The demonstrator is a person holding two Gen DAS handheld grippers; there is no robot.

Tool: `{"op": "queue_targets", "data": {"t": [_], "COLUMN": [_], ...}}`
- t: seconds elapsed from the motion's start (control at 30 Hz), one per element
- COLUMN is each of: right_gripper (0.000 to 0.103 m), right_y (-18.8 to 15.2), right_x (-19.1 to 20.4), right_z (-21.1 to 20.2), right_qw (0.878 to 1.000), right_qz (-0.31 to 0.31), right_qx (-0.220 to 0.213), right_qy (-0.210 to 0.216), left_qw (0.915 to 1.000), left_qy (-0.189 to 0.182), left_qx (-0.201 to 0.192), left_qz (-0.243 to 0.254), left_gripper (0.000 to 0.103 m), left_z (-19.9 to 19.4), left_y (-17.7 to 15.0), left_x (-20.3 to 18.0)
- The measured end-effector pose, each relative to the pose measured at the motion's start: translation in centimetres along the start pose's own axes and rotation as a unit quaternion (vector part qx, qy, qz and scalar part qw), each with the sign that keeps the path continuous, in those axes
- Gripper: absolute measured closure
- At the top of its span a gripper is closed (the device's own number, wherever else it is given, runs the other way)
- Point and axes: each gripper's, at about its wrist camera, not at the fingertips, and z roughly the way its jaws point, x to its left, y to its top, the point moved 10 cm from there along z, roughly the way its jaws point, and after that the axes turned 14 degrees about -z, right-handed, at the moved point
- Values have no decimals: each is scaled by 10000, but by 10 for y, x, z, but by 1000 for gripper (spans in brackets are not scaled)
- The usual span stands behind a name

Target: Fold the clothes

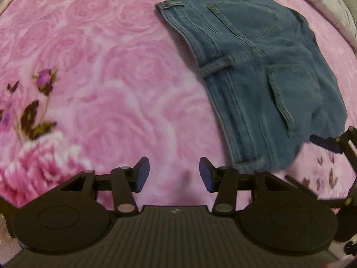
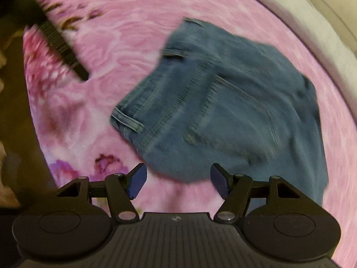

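A folded pair of blue denim jeans (image 1: 256,67) lies on a pink rose-print blanket (image 1: 111,78), back pockets up. In the left wrist view the jeans lie ahead and to the right. My left gripper (image 1: 174,174) is open and empty above bare blanket, left of the jeans' near corner. In the right wrist view the jeans (image 2: 223,111) lie straight ahead, blurred. My right gripper (image 2: 178,183) is open and empty, just short of the jeans' near edge. The right gripper also shows at the right edge of the left wrist view (image 1: 330,145).
The blanket (image 2: 111,33) covers the whole surface. A pale quilted edge (image 1: 330,6) runs along the far right, and it shows in the right wrist view (image 2: 312,22). The left gripper's body (image 2: 62,49) crosses the upper left of the right wrist view.
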Motion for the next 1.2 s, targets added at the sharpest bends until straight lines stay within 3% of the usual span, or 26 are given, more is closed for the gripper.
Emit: {"op": "queue_targets", "data": {"t": [0.1,0.2,0.3,0.33,0.37,0.43,0.5,0.57,0.63,0.67,0.7,0.77,0.8,0.87,0.97,1.0,1.1,1.2], "right_gripper": [37,38,45,56,72,89,91,94,95,95,95,95,95,96,96,95,95,95], "right_y": [13,17,15,16,18,23,21,16,11,-2,-15,-45,-65,-114,-198,-227,-327,-425], "right_x": [17,34,38,37,35,21,-6,-44,-87,-115,-145,-207,-236,-295,-347,-357,-371,-356], "right_z": [20,41,59,60,61,54,39,17,-6,-20,-34,-62,-76,-106,-142,-151,-166,-170], "right_qw": [9966,9857,9800,9814,9836,9927,9974,9818,9419,9125,8774,7938,7623,6950,6218,6017,5258,4413], "right_qz": [-794,-1642,-1931,-1872,-1766,-1155,-52,1382,2780,3448,4093,5266,5641,6341,7093,7316,8033,8655], "right_qx": [-76,8,23,-59,-144,-337,-645,-1020,-1392,-1673,-1943,-2440,-2647,-3021,-3165,-3105,-2798,-2271], "right_qy": [-197,-383,-486,-418,-340,-92,308,805,1269,1429,1579,1814,1749,1540,1005,790,89,-675], "left_qw": [10000,9999,9998,9999,9999,9999,9999,9999,9997,9997,9996,9995,9995,9994,9981,9974,9953,9914], "left_qy": [-39,-85,-68,-22,22,74,107,151,171,158,144,78,33,-106,-344,-415,-587,-725], "left_qx": [33,83,146,154,160,110,58,-25,-111,-152,-191,-245,-279,-344,-409,-408,-335,-179], "left_qz": [74,124,93,63,33,-19,-57,-72,-105,-139,-170,-161,-122,-3,309,419,693,1074], "left_gripper": [59,59,58,58,58,58,58,58,58,58,58,58,58,58,56,56,56,56], "left_z": [9,15,23,24,24,20,15,8,1,-2,-6,-10,-11,-14,-16,-13,-2,14], "left_y": [10,12,10,10,9,8,6,0,2,3,3,1,0,-3,-9,-13,-23,-43], "left_x": [4,4,4,4,4,0,-5,-15,-30,-41,-53,-82,-99,-137,-195,-214,-262,-301]}}
